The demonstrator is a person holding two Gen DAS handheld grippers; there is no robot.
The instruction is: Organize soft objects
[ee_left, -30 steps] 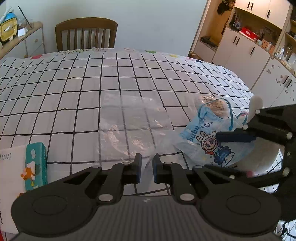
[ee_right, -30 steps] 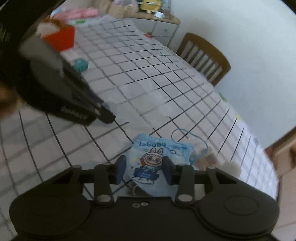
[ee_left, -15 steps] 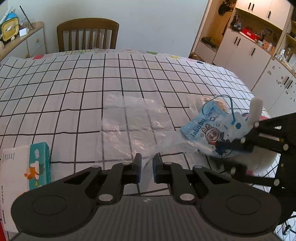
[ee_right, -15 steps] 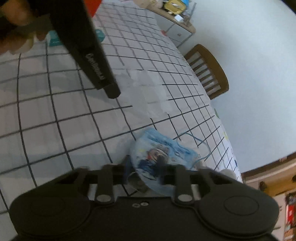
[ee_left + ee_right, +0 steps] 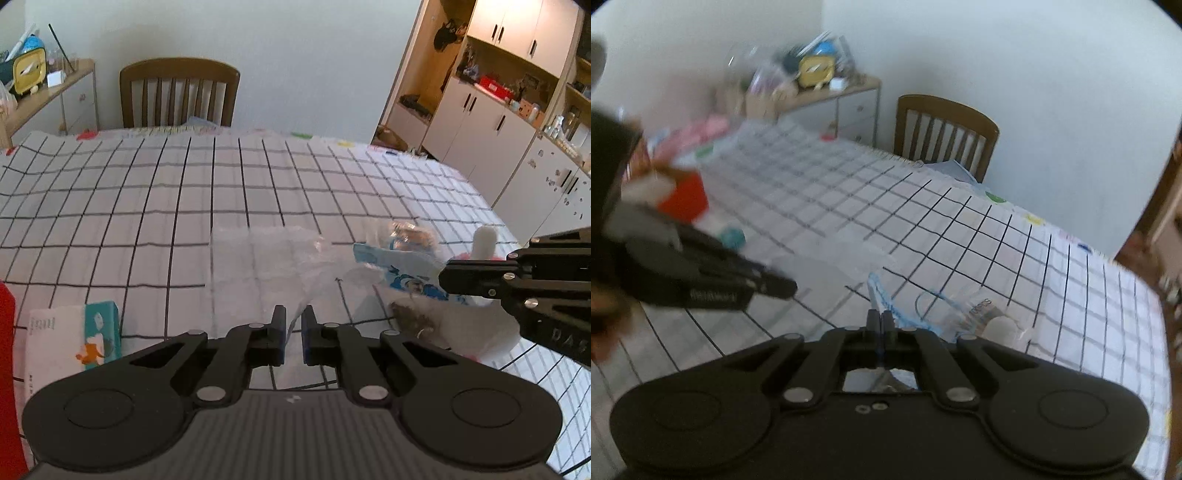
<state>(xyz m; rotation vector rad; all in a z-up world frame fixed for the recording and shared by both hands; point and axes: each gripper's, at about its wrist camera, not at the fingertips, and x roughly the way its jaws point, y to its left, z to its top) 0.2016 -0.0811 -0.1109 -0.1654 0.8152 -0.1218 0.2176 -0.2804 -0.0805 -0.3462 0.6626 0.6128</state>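
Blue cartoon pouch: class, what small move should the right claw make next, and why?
Probably carry the blue cartoon pouch left toward the clear plastic bag. The right claw is shut on the pouch's edge, and the left claw pinches the bag's near edge, seemingly lifting it off the checked tablecloth as an opening.

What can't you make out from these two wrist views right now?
- Blue cartoon-print pouch: its near end, left wrist view, is hidden behind the right claw.
- Clear plastic bag: its edges barely show against the checked tablecloth.
- Left claw: motion-blurred in the right wrist view.
- Red box: blurred there, unreadable.
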